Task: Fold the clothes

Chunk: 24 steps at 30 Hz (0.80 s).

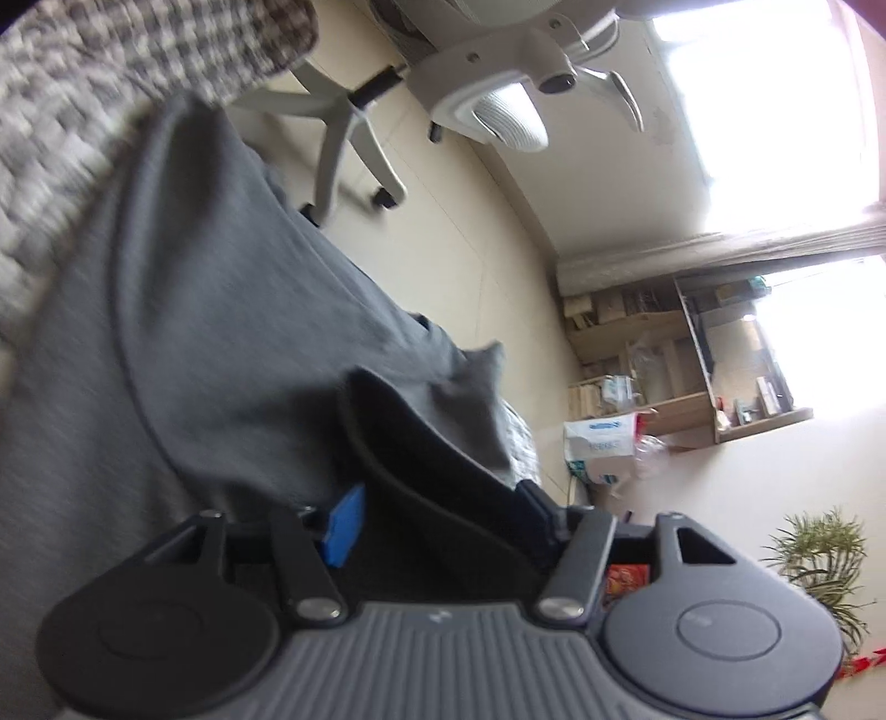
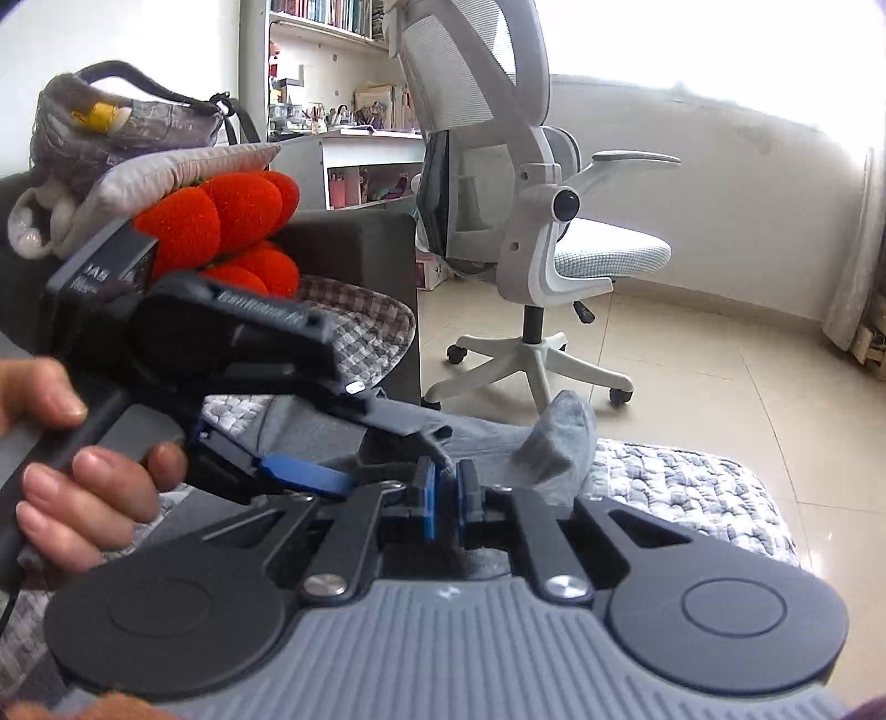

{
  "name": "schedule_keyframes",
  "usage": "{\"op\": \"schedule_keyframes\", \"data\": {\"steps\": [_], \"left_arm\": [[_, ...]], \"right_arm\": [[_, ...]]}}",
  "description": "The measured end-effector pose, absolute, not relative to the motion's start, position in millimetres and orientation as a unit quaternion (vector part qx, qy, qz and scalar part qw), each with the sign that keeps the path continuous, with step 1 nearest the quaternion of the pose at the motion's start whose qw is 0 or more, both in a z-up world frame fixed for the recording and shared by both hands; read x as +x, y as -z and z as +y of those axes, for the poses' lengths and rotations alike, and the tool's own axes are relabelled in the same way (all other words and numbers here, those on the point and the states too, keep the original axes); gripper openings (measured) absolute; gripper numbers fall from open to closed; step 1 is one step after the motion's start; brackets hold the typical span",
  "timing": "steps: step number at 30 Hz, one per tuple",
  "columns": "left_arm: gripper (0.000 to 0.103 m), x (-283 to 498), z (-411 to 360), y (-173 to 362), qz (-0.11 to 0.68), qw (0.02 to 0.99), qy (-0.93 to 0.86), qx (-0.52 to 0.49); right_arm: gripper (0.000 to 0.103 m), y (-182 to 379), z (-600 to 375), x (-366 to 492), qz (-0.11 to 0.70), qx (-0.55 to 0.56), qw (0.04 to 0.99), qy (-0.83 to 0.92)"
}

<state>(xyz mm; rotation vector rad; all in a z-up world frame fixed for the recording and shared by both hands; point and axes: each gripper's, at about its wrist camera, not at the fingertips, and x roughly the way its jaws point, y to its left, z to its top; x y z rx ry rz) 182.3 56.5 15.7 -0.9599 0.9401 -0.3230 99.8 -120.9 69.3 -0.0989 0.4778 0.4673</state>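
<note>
Grey garment [image 2: 310, 426]: lies spread over a checked grey-and-white quilt [image 2: 681, 482] on what appears to be a bed or sofa; one corner [image 2: 559, 437] of the fabric stands up in a fold near the quilt's edge.

Right claw [image 2: 447, 501]: jaws drawn together, blue pads nearly touching, with a fold of the grey garment pinched between them.

Left claw [image 1: 437, 526]: jaws stand partly apart. In the left wrist view, one blue pad [image 1: 346, 523] shows at the left, and the grey garment [image 1: 232, 343] lies just ahead of and over the fingers. A dark fold or part sits between the jaws; whether the pads press on cloth cannot be told. In the right wrist view, the left claw [image 2: 354, 459] reaches in from the left, its blue finger resting on the garment close beside the right claw. A hand [image 2: 83, 471] grips its handle.

Surroundings: a white mesh office chair [image 2: 531, 221] stands on the tiled floor [image 2: 720, 354] beyond the quilt. A red plush toy [image 2: 232, 221] and a grey cushion [image 2: 166, 171] lie behind the left claw. Shelves [image 2: 332, 33] with books line the far wall.
</note>
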Motion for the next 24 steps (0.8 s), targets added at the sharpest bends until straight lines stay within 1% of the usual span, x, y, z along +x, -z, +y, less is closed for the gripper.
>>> {"op": "schedule_keyframes", "data": {"steps": [1,2,3,4,5,6,12,17,20,23,24], "left_arm": [[0.06,184,51,-15,0.435,0.772,0.15,-0.438],[0.054,187,47,-14,0.433,0.779,0.151,-0.428],[0.032,190,42,-15,0.429,0.788,0.153,-0.414],[0.019,193,38,-15,0.424,0.797,0.155,-0.401],[0.003,197,36,-14,0.423,0.802,0.155,-0.392],[0.001,200,34,-15,0.419,0.807,0.156,-0.385],[0.001,202,34,-45,0.349,0.858,0.171,-0.336],[0.0,200,42,-66,0.295,0.885,0.188,-0.308],[0.0,204,48,-71,0.285,0.894,0.188,-0.291],[0.0,209,57,-65,0.29,0.898,0.178,-0.278],[0.0,211,59,-61,0.294,0.899,0.173,-0.273]], "right_arm": [[0.008,-69,-119,99,0.234,-0.049,0.944,-0.228],[0.008,-67,-118,101,0.233,-0.047,0.944,-0.227],[0.008,-66,-118,103,0.231,-0.043,0.945,-0.226],[0.008,-66,-118,103,0.229,-0.039,0.946,-0.224],[0.008,-66,-118,100,0.226,-0.036,0.948,-0.222],[0.008,-66,-117,98,0.224,-0.033,0.949,-0.22],[0.008,-61,-113,93,0.214,-0.024,0.954,-0.207],[0.008,-66,-105,94,0.195,0.015,0.959,-0.205],[0.008,-67,-95,99,0.197,0.025,0.958,-0.208],[0.008,-64,-86,108,0.215,0.035,0.951,-0.219],[0.01,-62,-82,111,0.224,0.038,0.948,-0.225]]}}
